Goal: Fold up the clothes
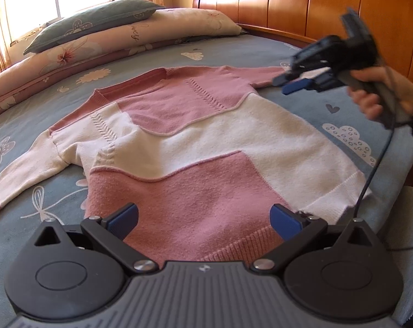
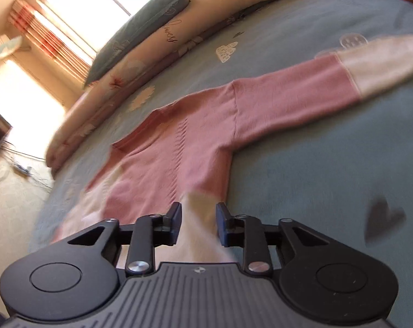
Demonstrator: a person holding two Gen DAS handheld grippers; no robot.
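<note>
Sweater (image 1: 206, 136) lies spread flat on the bed (image 1: 302, 54), sleeves out.
Left gripper (image 1: 203, 222) hovers spread wide over the hem; right gripper (image 2: 198, 224), part-open and empty, hangs near the far sleeve (image 2: 302, 95), a likely thing to fold in.

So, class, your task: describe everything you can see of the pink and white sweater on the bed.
The sweater is a soft-looking knit in pink and cream blocks with ribbed hem and raised stitch lines. It lies spread flat on the blue patterned bedsheet, both sleeves out sideways, one pink with a cream end. The left gripper hovers open at its hem; the right gripper is above its far side, touching nothing visibly.
</note>
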